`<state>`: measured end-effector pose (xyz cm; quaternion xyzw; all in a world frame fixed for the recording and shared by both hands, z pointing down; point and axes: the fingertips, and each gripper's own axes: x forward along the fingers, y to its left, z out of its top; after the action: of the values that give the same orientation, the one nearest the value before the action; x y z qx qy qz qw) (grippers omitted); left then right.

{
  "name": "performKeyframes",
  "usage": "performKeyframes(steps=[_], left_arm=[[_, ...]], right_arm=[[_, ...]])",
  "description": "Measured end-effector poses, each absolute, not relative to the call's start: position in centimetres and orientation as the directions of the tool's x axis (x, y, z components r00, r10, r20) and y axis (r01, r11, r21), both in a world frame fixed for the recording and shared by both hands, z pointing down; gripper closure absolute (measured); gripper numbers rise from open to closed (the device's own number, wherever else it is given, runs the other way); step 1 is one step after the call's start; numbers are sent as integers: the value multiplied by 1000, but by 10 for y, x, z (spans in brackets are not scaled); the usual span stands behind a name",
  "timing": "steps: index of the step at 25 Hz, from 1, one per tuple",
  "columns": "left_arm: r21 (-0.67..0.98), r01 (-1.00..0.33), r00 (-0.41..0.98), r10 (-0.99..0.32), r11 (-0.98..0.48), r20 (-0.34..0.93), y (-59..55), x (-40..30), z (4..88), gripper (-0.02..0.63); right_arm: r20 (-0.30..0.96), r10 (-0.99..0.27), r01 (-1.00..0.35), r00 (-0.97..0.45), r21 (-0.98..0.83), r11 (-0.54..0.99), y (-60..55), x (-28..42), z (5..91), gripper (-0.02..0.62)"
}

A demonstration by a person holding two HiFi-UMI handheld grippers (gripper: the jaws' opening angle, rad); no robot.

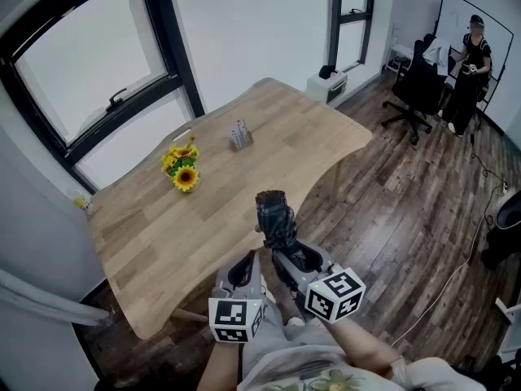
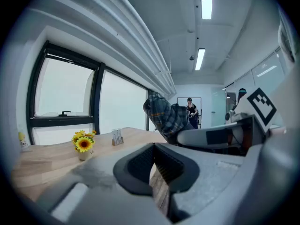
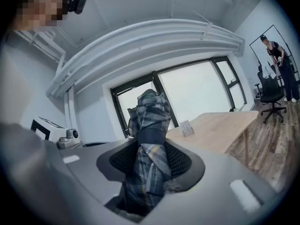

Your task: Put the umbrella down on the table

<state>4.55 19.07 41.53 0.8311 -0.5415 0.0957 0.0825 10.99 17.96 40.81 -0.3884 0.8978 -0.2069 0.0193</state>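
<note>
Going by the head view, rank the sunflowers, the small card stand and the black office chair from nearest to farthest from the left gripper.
1. Sunflowers: on the left part of the table, nearest to the left gripper.
2. Card stand: farther along the table, near its middle.
3. Black office chair: beyond the table's far end, at upper right.
</note>
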Motion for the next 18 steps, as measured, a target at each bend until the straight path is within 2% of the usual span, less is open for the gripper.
performKeyframes(steps=[18], left_arm=[[43,-901,425,-861,-431,278,171,66,428,604]], right_arm=[[121,-731,-689,-672,-462,558,159,133,414,419]])
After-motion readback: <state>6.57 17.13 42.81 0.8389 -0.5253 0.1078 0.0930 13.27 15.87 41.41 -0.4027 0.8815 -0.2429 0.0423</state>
